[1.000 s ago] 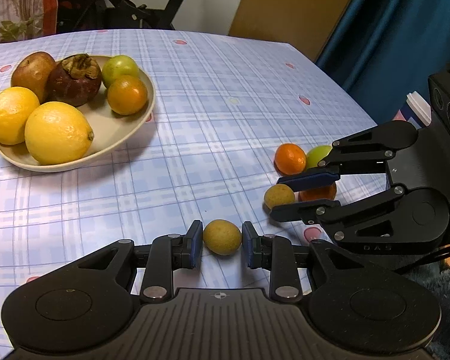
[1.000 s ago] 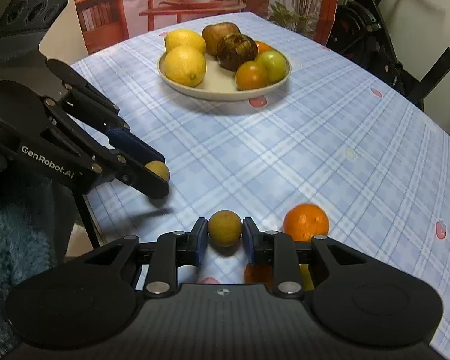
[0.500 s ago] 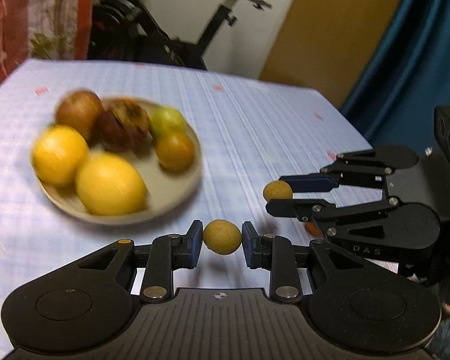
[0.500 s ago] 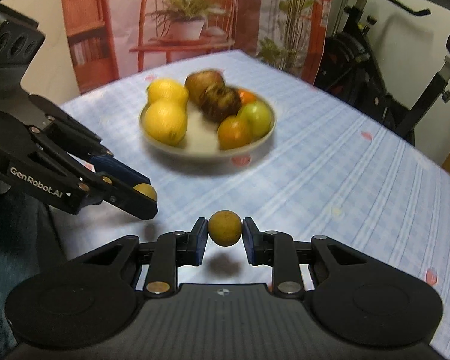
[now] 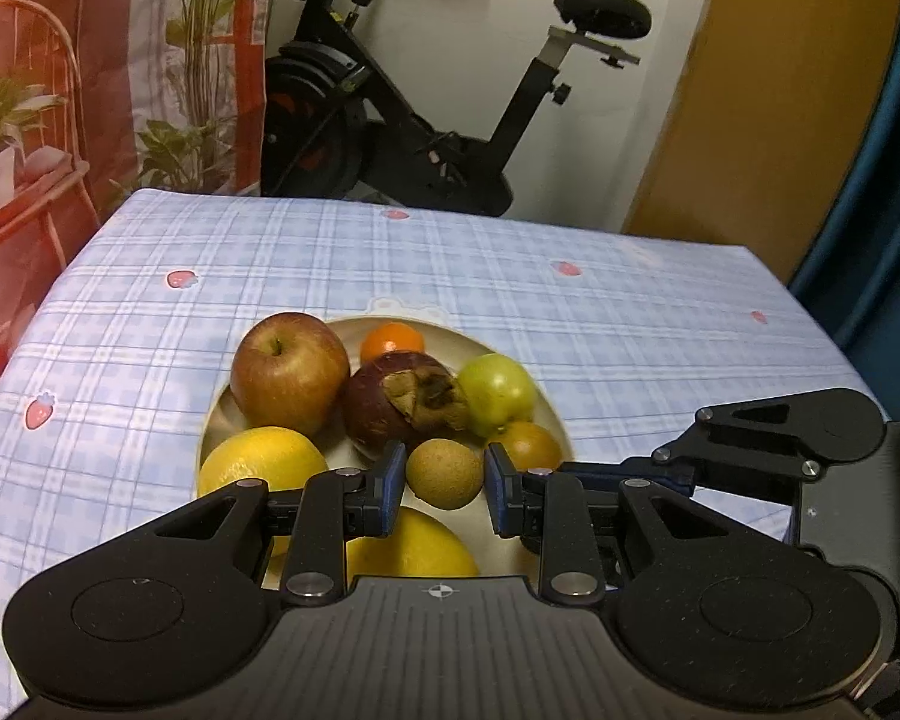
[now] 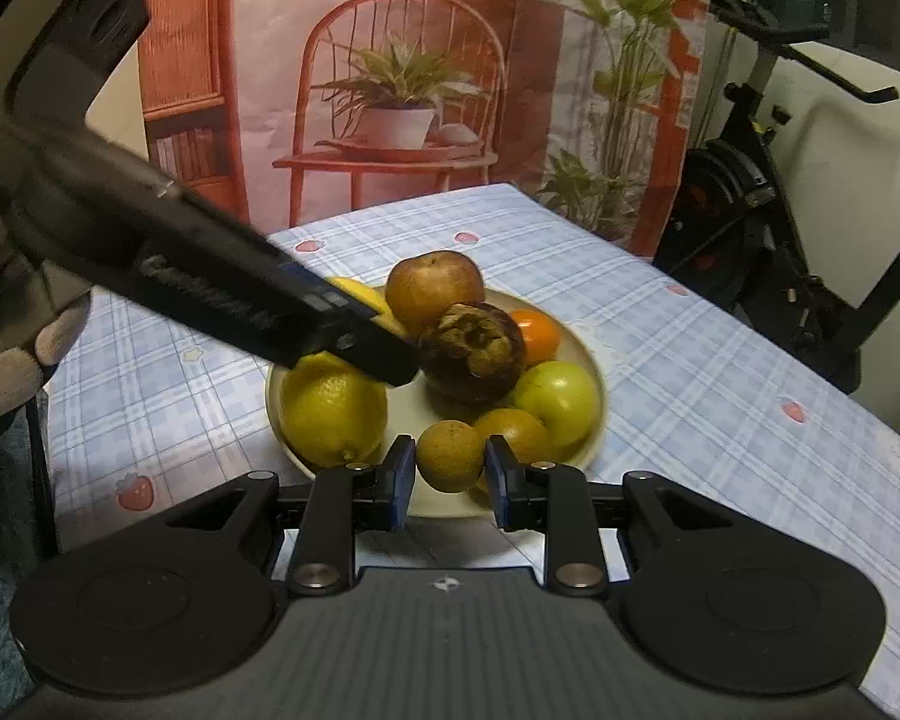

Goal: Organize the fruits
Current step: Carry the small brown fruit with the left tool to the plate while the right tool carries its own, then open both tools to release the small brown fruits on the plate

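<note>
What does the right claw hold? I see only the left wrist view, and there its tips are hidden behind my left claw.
Observer: The right claw is shut on a small brownish round fruit.
Operator: Is this fruit already over the plate?
Observer: Yes. In the right wrist view it hangs over the near edge of the plate, just in front of the lemon and an orange-brown fruit.
</note>
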The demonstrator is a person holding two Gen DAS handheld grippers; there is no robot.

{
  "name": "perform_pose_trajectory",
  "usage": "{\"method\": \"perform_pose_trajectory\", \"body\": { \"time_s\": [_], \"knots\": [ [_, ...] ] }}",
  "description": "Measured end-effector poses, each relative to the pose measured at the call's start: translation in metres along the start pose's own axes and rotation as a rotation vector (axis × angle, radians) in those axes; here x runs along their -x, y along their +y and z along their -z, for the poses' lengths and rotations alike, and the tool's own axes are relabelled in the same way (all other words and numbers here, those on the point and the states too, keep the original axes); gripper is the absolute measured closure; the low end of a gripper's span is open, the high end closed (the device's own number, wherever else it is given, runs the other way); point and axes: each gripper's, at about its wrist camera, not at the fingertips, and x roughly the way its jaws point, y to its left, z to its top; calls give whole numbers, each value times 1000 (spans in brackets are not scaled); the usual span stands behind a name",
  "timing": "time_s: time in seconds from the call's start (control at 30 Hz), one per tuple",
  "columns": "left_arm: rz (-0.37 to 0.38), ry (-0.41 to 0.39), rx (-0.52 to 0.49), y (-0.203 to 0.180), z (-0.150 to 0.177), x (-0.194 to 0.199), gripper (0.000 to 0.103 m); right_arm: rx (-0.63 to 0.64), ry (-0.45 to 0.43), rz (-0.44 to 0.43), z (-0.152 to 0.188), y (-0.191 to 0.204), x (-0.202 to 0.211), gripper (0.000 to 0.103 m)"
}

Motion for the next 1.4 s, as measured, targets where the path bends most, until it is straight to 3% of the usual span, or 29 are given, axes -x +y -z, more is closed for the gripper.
{"method": "perform_pose_trajectory", "body": {
  "time_s": [0.53, 0.7, 0.8, 1.13, 1.4],
  "knots": [
    [-42, 25, -31, 0, 1, -15, 72, -18, 26, -11, 6, -1, -19, 75],
    [-52, 12, -25, -1, 1, -11, 55, -20, 25, 0, 5, 0, -16, 74],
    [-51, 3, -22, -2, 2, -7, 55, -17, 21, 6, 5, 1, -13, 72],
    [-34, -81, 25, -12, 2, 9, 55, -57, -24, 43, 8, -5, 11, 69],
    [7, -153, 44, -42, 1, 20, 55, -167, -91, 115, 29, -36, 57, 69]
  ]
}}
